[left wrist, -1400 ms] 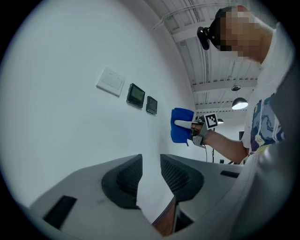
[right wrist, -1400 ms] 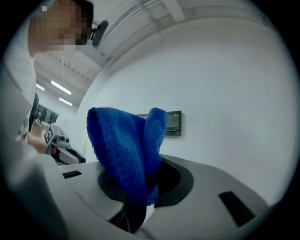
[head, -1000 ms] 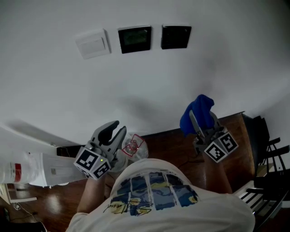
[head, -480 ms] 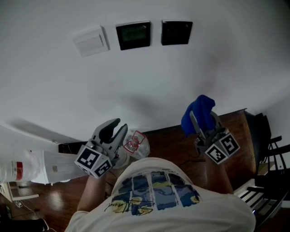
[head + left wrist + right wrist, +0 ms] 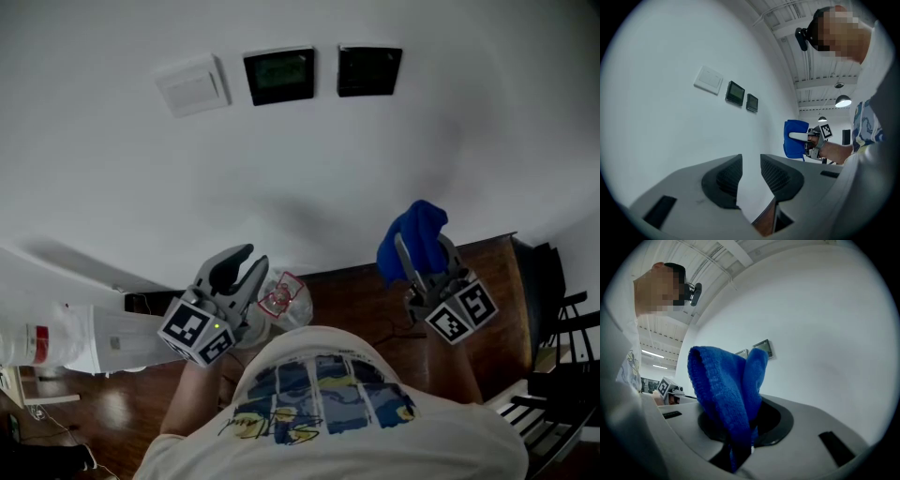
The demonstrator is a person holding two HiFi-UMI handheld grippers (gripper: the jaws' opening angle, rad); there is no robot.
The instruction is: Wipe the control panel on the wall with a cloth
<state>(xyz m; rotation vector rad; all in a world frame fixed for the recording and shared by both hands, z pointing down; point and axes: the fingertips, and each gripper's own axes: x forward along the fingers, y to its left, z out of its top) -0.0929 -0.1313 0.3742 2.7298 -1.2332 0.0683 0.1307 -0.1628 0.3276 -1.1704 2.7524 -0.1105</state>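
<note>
No writing can be read: the yellow script on the shirt (image 5: 319, 398) is too small, the red label (image 5: 36, 339) on the white container (image 5: 94, 339) is perhaps printed but blurred, the control panel (image 5: 279, 75) shows no legible figures, and the marker cubes (image 5: 195, 335) bear only square patterns.

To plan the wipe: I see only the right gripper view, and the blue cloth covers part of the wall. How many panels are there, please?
Observer: Three in a row: a white switch plate, a dark panel with a greenish screen, then a black panel.
Operator: Is anything held on the left side?
Observer: No, the left hand-held gripper has its jaws apart, with nothing between them.
Operator: Am I at the panels already?
Observer: Not yet; in the head view the blue cloth, held in the right hand-held gripper, is well below them.
</note>
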